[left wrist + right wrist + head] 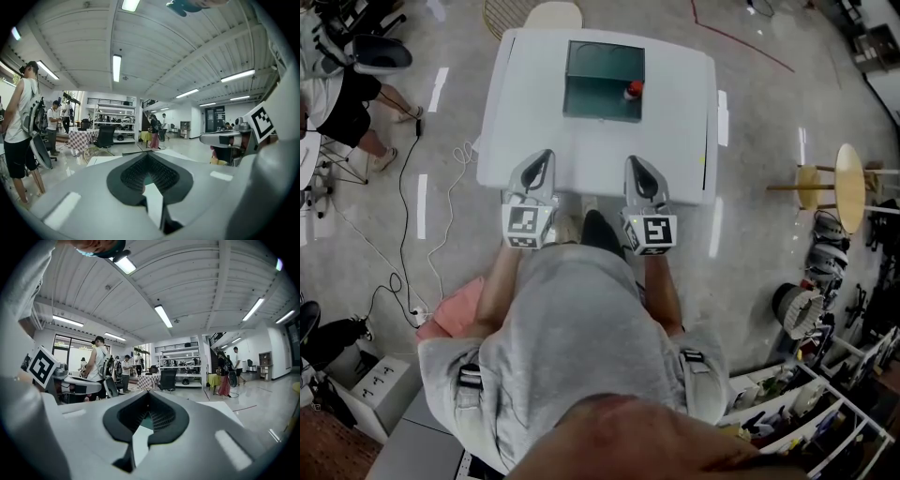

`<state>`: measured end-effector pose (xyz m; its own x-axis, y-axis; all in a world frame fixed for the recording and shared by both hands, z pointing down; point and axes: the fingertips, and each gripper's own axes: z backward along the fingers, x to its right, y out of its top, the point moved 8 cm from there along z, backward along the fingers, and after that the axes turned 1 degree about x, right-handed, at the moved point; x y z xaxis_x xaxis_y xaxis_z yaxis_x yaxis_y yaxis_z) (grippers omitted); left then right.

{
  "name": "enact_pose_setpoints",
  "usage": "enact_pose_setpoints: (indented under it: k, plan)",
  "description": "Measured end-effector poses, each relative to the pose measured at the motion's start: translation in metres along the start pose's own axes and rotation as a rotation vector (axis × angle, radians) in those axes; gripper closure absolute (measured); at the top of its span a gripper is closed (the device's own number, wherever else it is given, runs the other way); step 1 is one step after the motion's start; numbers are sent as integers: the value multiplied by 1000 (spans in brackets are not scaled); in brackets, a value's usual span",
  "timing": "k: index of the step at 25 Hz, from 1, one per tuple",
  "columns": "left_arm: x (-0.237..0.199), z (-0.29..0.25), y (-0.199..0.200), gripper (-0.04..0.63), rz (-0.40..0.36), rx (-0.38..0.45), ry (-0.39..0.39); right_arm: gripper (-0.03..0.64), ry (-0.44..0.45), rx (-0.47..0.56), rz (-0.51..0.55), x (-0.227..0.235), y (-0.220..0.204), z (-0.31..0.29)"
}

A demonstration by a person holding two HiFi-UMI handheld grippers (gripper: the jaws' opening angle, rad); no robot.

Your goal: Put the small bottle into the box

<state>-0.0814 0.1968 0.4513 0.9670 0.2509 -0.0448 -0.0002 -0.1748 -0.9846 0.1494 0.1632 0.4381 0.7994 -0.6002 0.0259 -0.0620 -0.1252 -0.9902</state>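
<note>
A small bottle (633, 90) with a red top stands inside the dark green box (592, 67), in its near right corner. The box sits at the far middle of the white table (675, 141). My left gripper (543, 157) hovers over the table's near edge, shut and empty. My right gripper (635, 164) is beside it, also shut with nothing in it. Both point toward the box and are well short of it. In the left gripper view the left gripper (149, 161) has its jaws together, and in the right gripper view the right gripper (149, 398) does too.
A round wooden stool (848, 187) stands on the floor to the right, and a wooden chair (553, 14) behind the table. A person (347, 103) sits at the far left, with a cable (403, 234) trailing over the floor. Shelving (806, 412) fills the lower right.
</note>
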Motion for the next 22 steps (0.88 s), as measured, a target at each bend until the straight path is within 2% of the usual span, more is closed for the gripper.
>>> enact_pose_setpoints:
  k: [9,22]
  plan:
    - [1,29,-8,584,3,-1,14,614,-15,-10,-10,-9,-13,22]
    - [0,27,3,583,-1,24,10,614,-32,-5,-3,-9,-10,25]
